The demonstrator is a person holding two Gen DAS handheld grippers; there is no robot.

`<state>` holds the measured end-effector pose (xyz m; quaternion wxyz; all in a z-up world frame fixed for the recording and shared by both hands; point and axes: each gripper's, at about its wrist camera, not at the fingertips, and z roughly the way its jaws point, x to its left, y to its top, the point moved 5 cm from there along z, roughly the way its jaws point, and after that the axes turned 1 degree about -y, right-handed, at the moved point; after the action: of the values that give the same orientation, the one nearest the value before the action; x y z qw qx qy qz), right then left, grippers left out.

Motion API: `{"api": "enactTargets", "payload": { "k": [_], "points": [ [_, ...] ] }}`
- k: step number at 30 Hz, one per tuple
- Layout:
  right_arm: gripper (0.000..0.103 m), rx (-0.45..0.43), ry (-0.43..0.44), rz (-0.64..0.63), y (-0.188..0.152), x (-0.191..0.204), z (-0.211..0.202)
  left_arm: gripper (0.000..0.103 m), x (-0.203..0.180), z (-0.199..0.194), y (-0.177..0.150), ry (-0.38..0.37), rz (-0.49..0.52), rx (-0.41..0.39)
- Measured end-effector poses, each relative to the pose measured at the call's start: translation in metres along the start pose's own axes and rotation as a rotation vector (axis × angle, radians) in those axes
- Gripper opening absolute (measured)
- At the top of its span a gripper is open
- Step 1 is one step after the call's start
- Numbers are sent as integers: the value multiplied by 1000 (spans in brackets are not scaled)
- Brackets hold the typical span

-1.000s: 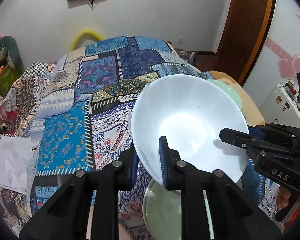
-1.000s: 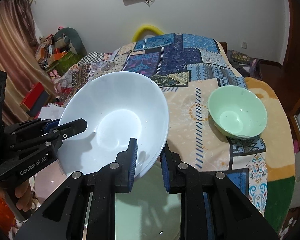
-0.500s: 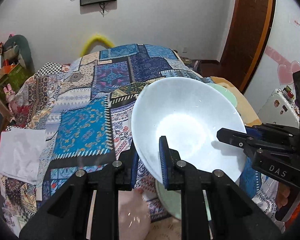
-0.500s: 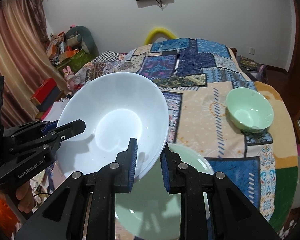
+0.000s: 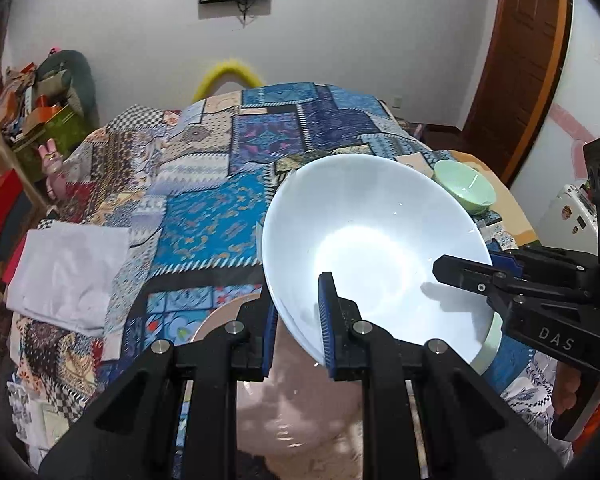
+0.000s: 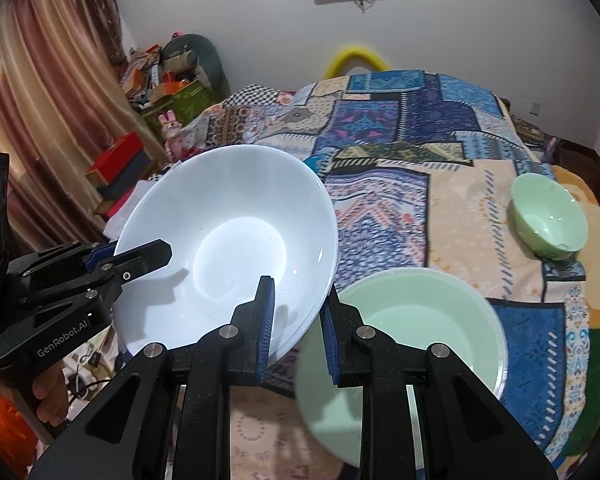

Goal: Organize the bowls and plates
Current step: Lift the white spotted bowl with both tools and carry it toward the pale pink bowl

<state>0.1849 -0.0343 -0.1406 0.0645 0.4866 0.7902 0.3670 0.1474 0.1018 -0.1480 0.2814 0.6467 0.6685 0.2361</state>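
Both grippers carry one large white bowl [image 5: 376, 248] [image 6: 228, 248] in the air, tilted over the patchwork-covered table [image 5: 204, 216]. My left gripper [image 5: 296, 324] is shut on the bowl's rim at its left side. On the opposite rim my right gripper [image 6: 296, 320] is shut as well. Each gripper shows in the other's view: the right gripper [image 5: 480, 276], the left gripper [image 6: 136, 256]. A pale green plate [image 6: 416, 332] lies below the right gripper. Under the left gripper lies a pink plate [image 5: 300, 412]. A small green bowl [image 6: 548, 216] [image 5: 464, 188] stands at the far right.
A white folded cloth [image 5: 68, 268] lies at the table's left edge. Boxes and clutter [image 6: 156, 96] stand along the curtain side. A wooden door [image 5: 528, 60] and a white appliance [image 5: 568, 216] are to the right. A hand [image 6: 50, 396] grips the left tool's handle.
Both grippers have carried the white bowl sideways to the left over the table. The green plate has slid right in view, and the pink plate has come in under the left gripper.
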Motion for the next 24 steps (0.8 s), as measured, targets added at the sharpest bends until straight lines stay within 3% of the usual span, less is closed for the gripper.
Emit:
{"api": "enactTargets", "payload": {
  "k": [12, 24],
  "points": [
    [20, 51, 46, -30, -16, 36, 24, 19, 40, -10, -33, 31, -71, 31],
    [20, 110, 78, -27, -35, 53, 46, 19, 64, 4, -64, 45, -123, 95]
  ]
}}
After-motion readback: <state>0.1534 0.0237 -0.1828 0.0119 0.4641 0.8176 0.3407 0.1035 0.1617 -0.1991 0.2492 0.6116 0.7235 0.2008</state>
